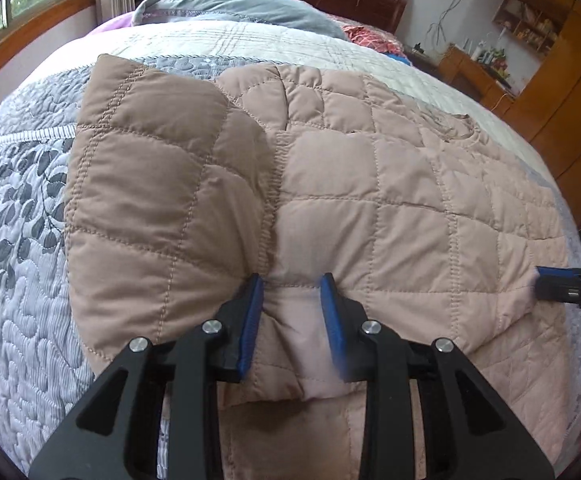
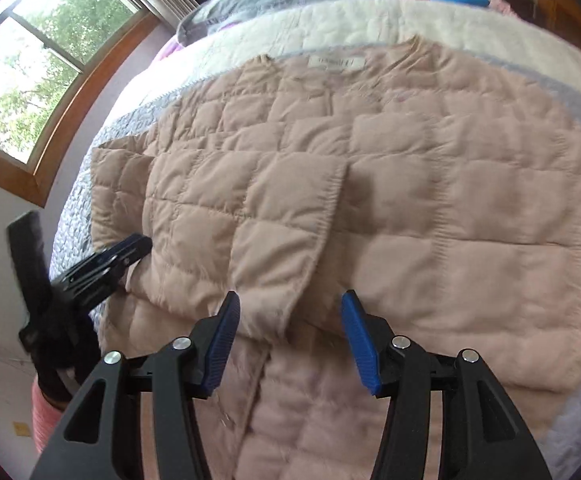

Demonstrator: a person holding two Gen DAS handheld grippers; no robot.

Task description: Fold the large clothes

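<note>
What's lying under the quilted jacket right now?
The quilted jacket lies on a grey leaf-patterned bedspread, which shows around it to the left and behind. The folded-in sleeve rests on top of the jacket. Whatever lies directly beneath the jacket is covered.

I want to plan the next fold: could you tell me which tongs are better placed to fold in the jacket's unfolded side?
Probably the right tongs: they hover, open, at the near hem of the quilted jacket beside its flat half. The left tongs straddle the already folded sleeve side.
</note>
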